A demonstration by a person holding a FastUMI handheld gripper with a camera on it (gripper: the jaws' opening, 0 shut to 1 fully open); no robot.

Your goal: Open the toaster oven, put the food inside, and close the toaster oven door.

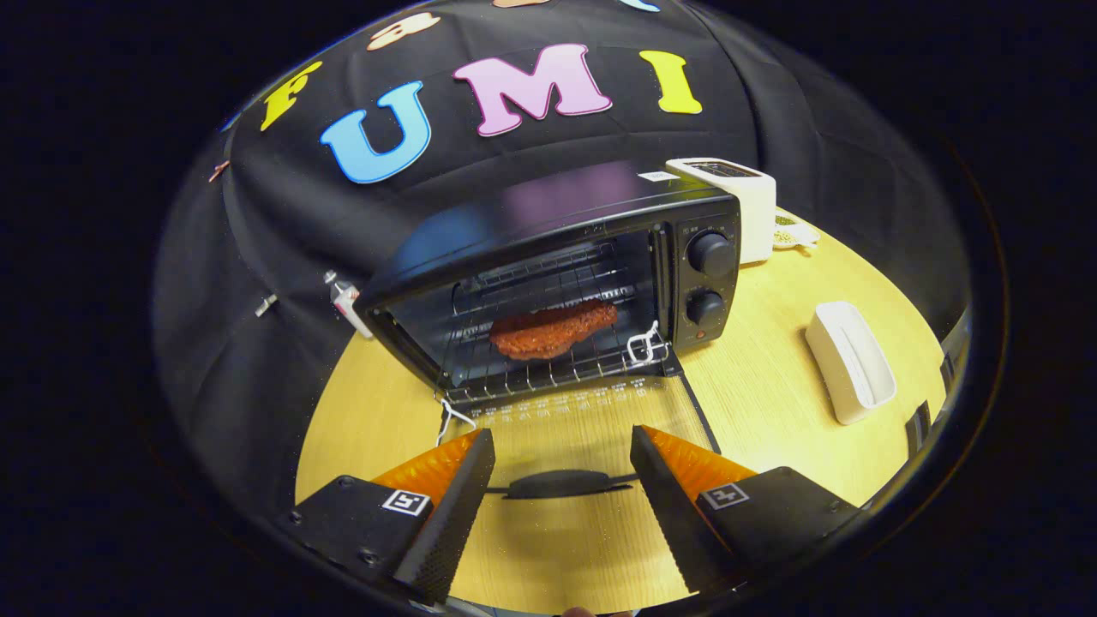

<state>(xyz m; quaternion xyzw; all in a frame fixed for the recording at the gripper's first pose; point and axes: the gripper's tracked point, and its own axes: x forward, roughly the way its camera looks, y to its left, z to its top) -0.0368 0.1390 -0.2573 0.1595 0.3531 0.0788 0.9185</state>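
Gripper view looks down across the wooden counter (pixel 771 403), which carries everything in the booth. Biggest on it is the toaster oven (pixel 557 283), a black box with its mouth facing the camera and two round knobs (pixel 711 254) stacked on its right-hand panel. Its glass door (pixel 591 411) is swung fully down and lies flat toward the gripper, the wood grain showing through the pane, and the door's dark handle (pixel 561 484) sits at the near edge.

Next down in size, a white toaster (pixel 741 201) stands just behind the oven's right corner, and a white oblong dish (pixel 850 360) lies well apart to the right on bare wood.

Smaller still, the wire rack (pixel 548 364) runs across the oven cavity, and the food (pixel 553 330), a flat reddish-brown patty, rests on it near the middle, wholly inside.

The gripper (pixel 561 463) hangs just over the lowered door with its fingers spread wide and nothing between them but the handle below; neither finger presses on anything.

By my reckoning, two of the three steps are finished: the oven is open and the food is in. What is left is the closing. The door must be lifted by its handle and swung up until it meets the oven's front, and that has not yet begun.
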